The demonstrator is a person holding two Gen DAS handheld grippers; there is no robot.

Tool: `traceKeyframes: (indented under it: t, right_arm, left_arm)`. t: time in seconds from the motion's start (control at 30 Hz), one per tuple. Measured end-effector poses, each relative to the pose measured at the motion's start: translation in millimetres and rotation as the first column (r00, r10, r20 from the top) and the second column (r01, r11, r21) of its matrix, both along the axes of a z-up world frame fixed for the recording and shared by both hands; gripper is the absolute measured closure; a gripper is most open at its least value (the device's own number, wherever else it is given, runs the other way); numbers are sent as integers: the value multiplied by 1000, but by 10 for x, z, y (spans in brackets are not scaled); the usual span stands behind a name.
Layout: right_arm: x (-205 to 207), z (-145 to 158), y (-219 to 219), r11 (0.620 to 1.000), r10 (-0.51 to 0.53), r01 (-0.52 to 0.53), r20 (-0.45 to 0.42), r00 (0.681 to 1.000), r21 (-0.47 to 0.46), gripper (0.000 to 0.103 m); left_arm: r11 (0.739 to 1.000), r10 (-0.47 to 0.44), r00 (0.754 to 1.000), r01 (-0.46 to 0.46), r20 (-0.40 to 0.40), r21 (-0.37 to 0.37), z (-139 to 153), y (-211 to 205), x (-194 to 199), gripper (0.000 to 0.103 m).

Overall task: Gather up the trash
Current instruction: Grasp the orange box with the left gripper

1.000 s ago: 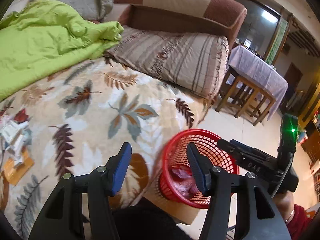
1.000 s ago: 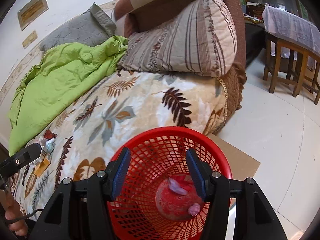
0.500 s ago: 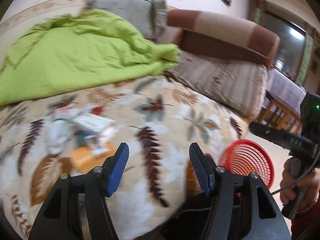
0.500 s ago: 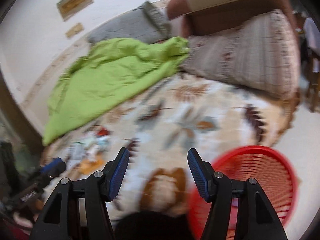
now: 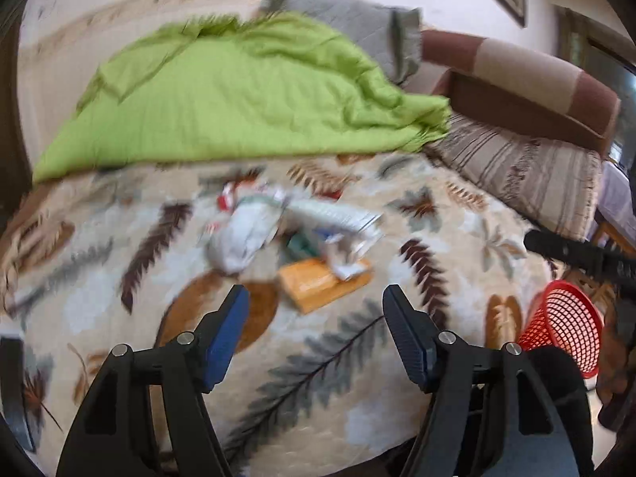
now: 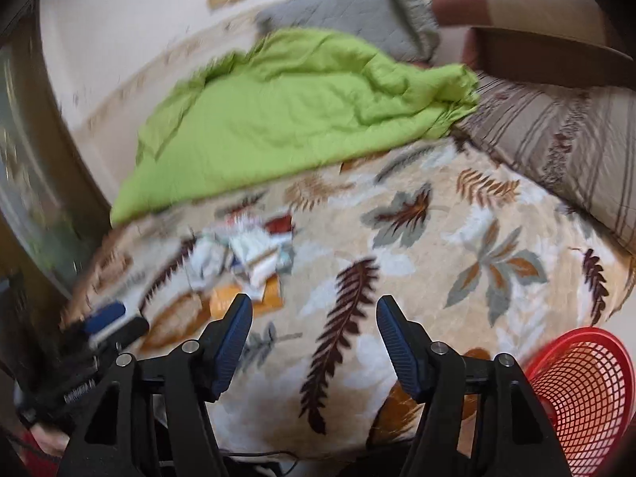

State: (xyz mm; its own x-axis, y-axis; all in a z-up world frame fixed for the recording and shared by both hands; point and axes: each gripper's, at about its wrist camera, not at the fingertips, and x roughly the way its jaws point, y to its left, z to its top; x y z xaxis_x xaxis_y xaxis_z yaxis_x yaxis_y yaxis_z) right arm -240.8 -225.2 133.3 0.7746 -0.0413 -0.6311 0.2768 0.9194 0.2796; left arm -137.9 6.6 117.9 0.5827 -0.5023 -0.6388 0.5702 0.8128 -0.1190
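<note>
both grippers, left (image 5: 316,336) and right (image 6: 314,338) (wide open, empty), have swung from red basket (image 6: 584,389) to trash pile (image 5: 294,230).

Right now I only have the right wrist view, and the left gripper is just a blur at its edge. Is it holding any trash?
Observer: No. The left gripper is open, with nothing between its fingers.
Operator: What in the pile is closest to it?
Observer: A flat orange box lies straight ahead of it on the leaf-print blanket, its far corner under white scraps. A crumpled white wrapper lies beyond the box, to the left.
</note>
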Motion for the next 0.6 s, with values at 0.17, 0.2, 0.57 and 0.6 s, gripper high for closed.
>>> traceKeyframes:
  t: [0.17, 0.2, 0.57, 0.6]
  right_arm:
    - [233, -432, 155, 998, 64, -64, -96, 993, 4, 34]
    - [264, -507, 174, 997, 76, -76, -112, 991, 1, 34]
    - [332, -708, 131, 994, 85, -81, -63, 994, 68, 33]
    - [322, -700, 125, 994, 85, -81, -55, 995, 72, 33]
  left_arm:
    - [999, 21, 996, -19, -82, 30, -337, 8, 154, 34]
    - [999, 21, 996, -18, -88, 39, -383, -14, 185, 35]
    - [996, -44, 984, 56, -170, 69, -622, -577, 973, 34]
    - [995, -51, 980, 66, -195, 72, -675, -628, 1054, 34]
